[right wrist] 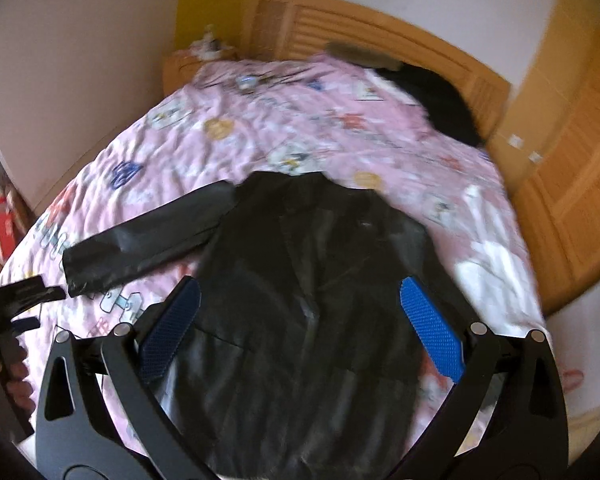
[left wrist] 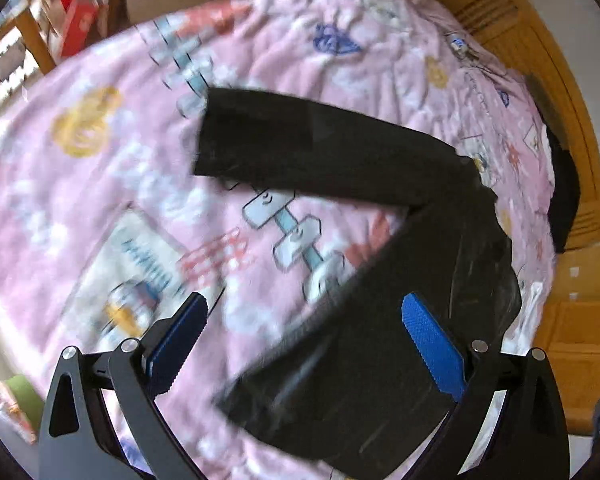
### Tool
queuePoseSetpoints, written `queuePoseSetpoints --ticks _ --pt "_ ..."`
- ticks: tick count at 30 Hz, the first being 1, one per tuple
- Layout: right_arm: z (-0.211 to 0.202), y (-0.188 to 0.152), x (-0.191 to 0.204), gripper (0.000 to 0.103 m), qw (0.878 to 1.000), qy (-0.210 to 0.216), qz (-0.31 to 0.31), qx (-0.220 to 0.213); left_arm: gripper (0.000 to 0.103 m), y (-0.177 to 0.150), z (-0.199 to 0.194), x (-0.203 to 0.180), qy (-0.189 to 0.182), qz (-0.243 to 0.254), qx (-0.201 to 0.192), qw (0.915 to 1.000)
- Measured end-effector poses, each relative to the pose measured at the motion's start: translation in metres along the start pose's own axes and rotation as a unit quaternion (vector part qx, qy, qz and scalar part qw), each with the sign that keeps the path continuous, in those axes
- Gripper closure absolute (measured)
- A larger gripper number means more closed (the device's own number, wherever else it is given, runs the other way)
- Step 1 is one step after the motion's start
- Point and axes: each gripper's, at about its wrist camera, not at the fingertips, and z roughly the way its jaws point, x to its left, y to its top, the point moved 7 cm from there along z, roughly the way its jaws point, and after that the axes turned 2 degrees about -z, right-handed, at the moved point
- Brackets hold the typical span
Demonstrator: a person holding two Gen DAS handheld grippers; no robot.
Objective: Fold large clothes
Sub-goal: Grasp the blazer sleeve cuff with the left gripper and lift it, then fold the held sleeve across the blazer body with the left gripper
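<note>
The left gripper [left wrist: 304, 312] and the right gripper [right wrist: 300, 300] both hover wide open above the bed, holding nothing. Under them a black jacket [right wrist: 308, 280] lies flat on the pink quilt [right wrist: 260, 120], one sleeve [left wrist: 300, 140] stretched out to its side. Farther off, a dark pile of clothes [right wrist: 440, 96] rests against the wooden headboard [right wrist: 380, 28].
</note>
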Motion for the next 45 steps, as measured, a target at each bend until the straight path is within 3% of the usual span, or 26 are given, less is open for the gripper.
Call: queuePoseSetpoints --ticks 4,6,9,11,13,19,21,22,23,25,27,29,32,36,40,45 --pt "0.071 0.001 0.063 0.005 0.998 0.057 -0.023 0.001 0.008 0.04 0.065 0.024 0.007 -0.011 0.006 0.9999" --pt "0.1 0.003 0.091 0.005 0.995 0.09 -0.028 0.011 0.008 0.058 0.095 0.042 0.01 -0.047 0.017 0.9987" --pt "0.151 0.004 0.141 0.005 0.987 0.155 -0.032 0.035 0.01 0.072 0.123 0.064 -0.014 -0.105 0.031 0.9939" --pt "0.184 0.002 0.175 0.005 0.98 0.184 -0.024 0.066 0.016 0.082 0.142 0.076 -0.039 -0.139 0.044 0.9885" --pt "0.214 -0.003 0.201 0.005 0.975 0.201 -0.011 0.094 0.024 0.091 0.153 0.078 -0.051 -0.139 0.051 0.9877" --pt "0.242 -0.013 0.239 0.006 0.967 0.227 0.005 0.114 0.025 0.115 0.175 0.074 -0.072 -0.138 0.073 0.9851" --pt "0.255 -0.02 0.247 0.006 0.959 0.247 0.019 0.137 0.03 0.12 0.176 0.073 -0.064 -0.131 0.074 0.9866" --pt "0.264 -0.024 0.249 0.008 0.952 0.26 0.036 0.156 0.038 0.122 0.176 0.071 -0.055 -0.119 0.069 0.9891" --pt "0.272 -0.029 0.249 0.012 0.946 0.268 0.054 0.171 0.05 0.124 0.175 0.068 -0.044 -0.105 0.062 0.9916" --pt "0.284 -0.037 0.244 0.012 0.939 0.271 0.09 0.192 0.059 0.127 0.171 0.052 -0.01 -0.04 0.041 0.9983" --pt "0.289 -0.042 0.236 0.014 0.939 0.264 0.104 0.193 0.07 0.129 0.169 0.038 0.012 0.001 0.029 0.9995" --pt "0.291 -0.044 0.23 0.015 0.942 0.259 0.099 0.188 0.09 0.13 0.17 0.03 0.012 0.013 0.029 0.9994" --pt "0.292 -0.048 0.215 0.015 0.945 0.249 0.099 0.186 0.096 0.134 0.166 0.018 0.017 0.023 0.018 0.9994" --pt "0.288 -0.049 0.189 0.015 0.949 0.242 0.104 0.176 0.097 0.139 0.14 -0.004 0.042 0.053 -0.032 0.9972" --pt "0.283 -0.051 0.15 0.015 0.951 0.23 0.119 0.168 0.098 0.142 0.101 -0.048 0.067 0.116 -0.105 0.9854" --pt "0.275 -0.062 0.087 0.015 0.952 0.209 0.154 0.161 0.098 0.136 0.057 -0.153 0.03 0.183 -0.166 0.9685"
